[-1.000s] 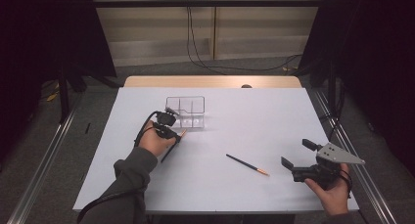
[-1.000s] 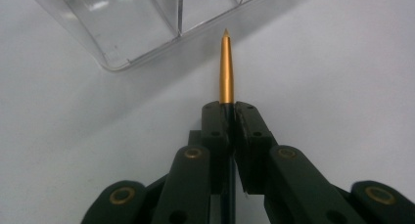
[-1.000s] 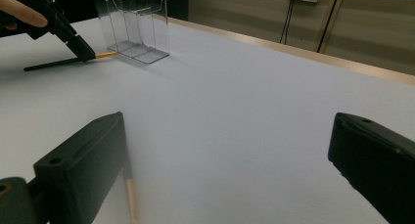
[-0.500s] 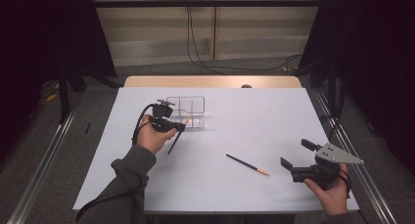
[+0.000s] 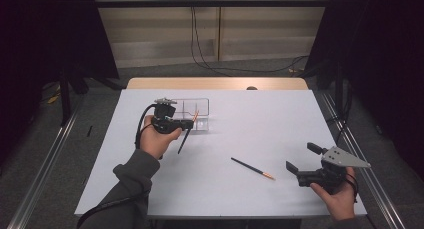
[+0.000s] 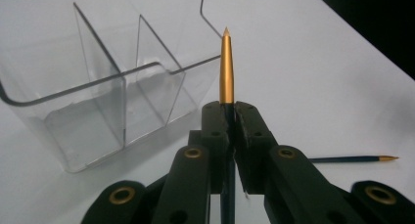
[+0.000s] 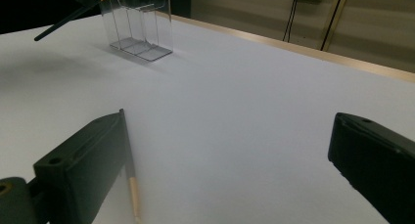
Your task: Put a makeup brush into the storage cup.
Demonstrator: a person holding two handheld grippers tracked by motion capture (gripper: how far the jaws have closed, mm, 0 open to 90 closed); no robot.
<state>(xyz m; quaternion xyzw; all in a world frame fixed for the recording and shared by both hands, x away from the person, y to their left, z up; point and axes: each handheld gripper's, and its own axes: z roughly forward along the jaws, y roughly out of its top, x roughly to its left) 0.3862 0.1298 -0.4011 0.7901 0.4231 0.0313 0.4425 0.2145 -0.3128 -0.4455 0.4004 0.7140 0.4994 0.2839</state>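
So on the left side of the high view, the left gripper (image 5: pixel 187 124) is up off the white table (image 5: pixel 260 114), held in the person's left hand (image 5: pixel 157 139), and its jaws are clamped tight on a dark pencil-like stick with a gold tip (image 5: pixel 188 130). The stick sits tilted, gold end pointing up and toward the clear plastic organizer (image 5: pixel 200 105), dark end hanging down toward the person. In the left gripper view you can see it really well: the jaws are pressed together with the stick pinched right between them, gold tip poking out past the jaw ends, with the organizer and its upright dividers just beyond and a bit to the side. The tip looks close to the box's rim there, but I can't tell if it's actually over a compartment.

Moving toward the middle, a second stick (image 5: pixel 252 168) just lies flat on the table, gold end pointing right, well apart from the organizer.

Over on the right, the right gripper (image 5: pixel 301 157) is in the person's right hand (image 5: pixel 336 194) near the table's front corner, jaws spread wide with nothing in them. In the right gripper view the second stick lies right beside one of those open jaws.
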